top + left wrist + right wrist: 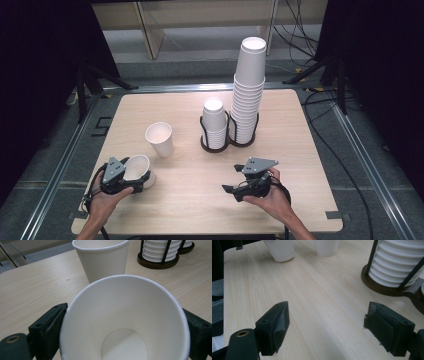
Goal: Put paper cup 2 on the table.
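Loose cups: two — one (138, 169) lower left, one (160, 139) above it.
Racked stacks: two (214, 125), (247, 90), centre counter (300, 165).
Left gripper (142, 181): fingers flanked the near cup; contact unclear.
Right gripper (231, 179): fingers spread, empty.

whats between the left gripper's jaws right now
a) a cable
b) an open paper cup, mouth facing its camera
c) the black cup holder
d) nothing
b: in the left gripper view a white paper cup sits between the left gripper jaws with its open mouth and round bottom facing the camera; a second cup stands on the table just beyond it.
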Demonstrator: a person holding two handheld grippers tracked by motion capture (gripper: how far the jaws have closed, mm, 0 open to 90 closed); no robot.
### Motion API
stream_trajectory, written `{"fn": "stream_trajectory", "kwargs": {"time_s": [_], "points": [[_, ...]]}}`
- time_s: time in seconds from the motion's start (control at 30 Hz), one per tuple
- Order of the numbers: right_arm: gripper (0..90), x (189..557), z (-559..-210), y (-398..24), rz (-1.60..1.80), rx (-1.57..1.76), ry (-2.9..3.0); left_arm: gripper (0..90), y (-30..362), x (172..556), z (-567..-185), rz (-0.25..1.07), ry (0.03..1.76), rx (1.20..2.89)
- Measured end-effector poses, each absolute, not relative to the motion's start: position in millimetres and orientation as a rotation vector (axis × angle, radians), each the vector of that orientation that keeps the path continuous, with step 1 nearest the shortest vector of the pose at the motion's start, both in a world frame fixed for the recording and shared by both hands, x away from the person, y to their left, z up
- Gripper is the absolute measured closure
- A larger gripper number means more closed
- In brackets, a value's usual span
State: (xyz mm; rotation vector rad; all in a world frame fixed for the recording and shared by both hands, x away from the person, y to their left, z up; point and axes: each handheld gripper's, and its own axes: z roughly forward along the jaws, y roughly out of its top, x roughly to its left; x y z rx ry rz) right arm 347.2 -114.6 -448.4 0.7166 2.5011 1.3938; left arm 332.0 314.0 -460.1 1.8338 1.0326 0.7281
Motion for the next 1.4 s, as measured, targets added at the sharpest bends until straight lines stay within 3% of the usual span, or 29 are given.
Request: {"fn": "stream_trajectory", "kwargs": {"time_s": [0.23, 0.93, 1.4], "points": [[19.9, 347.5, -449.8, -113.0, 1.405, 0.693, 2.509, 7.5, 312.5, 333.4, -469.4, 0.759, 0.976, 1.79], [19.9, 345.4, -449.4, -112.0, 1.387, 0.686, 2.518, 13.3, 320.5, 327.7, -478.9, 0.664, 1.106, 1.8], [20.0, 342.2, -451.6, -115.0, 1.387, 0.716, 2.533, 14.1, 338.2, 312.8, -481.8, 0.643, 1.071, 1.826]]}}
